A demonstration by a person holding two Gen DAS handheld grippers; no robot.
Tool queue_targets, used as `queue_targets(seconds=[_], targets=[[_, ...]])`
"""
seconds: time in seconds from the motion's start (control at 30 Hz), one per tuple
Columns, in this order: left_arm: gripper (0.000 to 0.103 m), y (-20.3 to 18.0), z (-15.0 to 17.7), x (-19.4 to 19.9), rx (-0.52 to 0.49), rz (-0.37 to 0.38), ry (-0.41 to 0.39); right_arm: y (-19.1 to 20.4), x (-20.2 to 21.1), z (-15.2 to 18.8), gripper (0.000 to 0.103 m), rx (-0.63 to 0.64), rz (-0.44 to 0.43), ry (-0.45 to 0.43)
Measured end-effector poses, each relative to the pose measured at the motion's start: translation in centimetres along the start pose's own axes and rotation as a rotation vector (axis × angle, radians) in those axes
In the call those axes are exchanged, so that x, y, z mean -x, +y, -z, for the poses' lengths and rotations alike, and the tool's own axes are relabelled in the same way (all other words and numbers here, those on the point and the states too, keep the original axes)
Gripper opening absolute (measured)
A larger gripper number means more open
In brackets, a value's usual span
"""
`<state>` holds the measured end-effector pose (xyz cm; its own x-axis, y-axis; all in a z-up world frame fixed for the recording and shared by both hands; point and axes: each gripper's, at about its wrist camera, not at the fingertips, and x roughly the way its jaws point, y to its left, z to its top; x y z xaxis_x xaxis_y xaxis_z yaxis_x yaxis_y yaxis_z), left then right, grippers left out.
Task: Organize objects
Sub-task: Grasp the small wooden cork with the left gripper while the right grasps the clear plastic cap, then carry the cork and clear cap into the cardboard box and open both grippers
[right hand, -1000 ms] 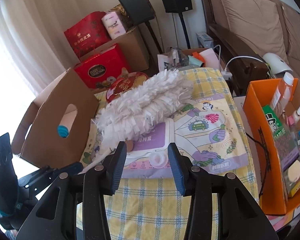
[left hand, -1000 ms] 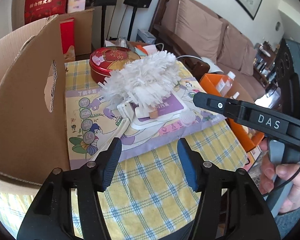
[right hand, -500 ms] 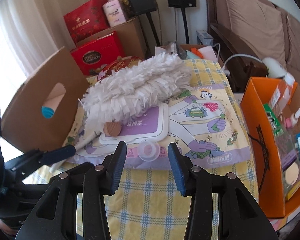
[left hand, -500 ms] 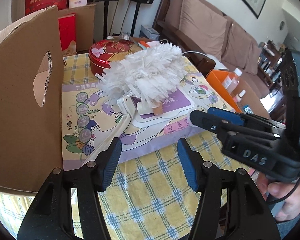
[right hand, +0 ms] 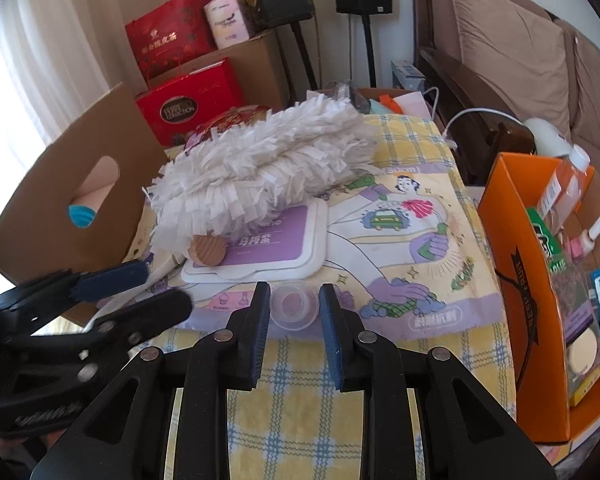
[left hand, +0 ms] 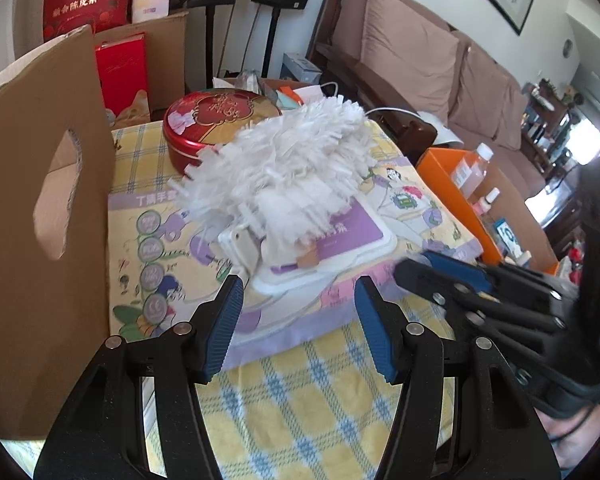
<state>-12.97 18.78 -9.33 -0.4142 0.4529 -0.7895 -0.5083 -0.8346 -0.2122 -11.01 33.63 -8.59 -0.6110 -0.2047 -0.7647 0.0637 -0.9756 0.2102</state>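
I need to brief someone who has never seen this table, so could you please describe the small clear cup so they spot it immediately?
Find the big illustrated purple package lying on the yellow checked tablecloth. At its near edge, in front of the white fluffy duster, sits the small clear cup, between the closing right tongs. It is the only see-through, round, empty item there.

Right gripper (right hand: 294,306): pitched downward, jaws closing, a small clear round cap (right hand: 293,307) seen between the blue pads. Left gripper (left hand: 298,306): pitched downward, jaws parted, nothing held. Bare fingers glimpsed beneath the right gripper's handle.
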Motion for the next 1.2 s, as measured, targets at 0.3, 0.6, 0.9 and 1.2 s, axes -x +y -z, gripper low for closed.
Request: queue_targets(seconds=[0.3, 0.6, 0.9, 1.2], targets=[[0.054, 0.5, -1.5, -2.3, 0.034, -0.036, 0.001, -0.5, 2.3, 0.1, 0.024, -0.026, -0.035, -0.031], [0.037, 0.8, -1.2, -1.9, 0.030, -0.022, -0.008, 0.7, 3.4, -0.2, 0.024, -0.009, -0.056, -0.050], [0.011, -0.1, -0.1, 0.8, -0.001, 0.042, -0.001, 1.5, 5.0, -0.8, 0.024, 0.002, -0.072, -0.075], [0.011, -0.8, 0.2, 3.8, -0.025, 0.082, -0.026, 2.1, 6.2, -0.8, 0.024, 0.009, -0.077, -0.090]])
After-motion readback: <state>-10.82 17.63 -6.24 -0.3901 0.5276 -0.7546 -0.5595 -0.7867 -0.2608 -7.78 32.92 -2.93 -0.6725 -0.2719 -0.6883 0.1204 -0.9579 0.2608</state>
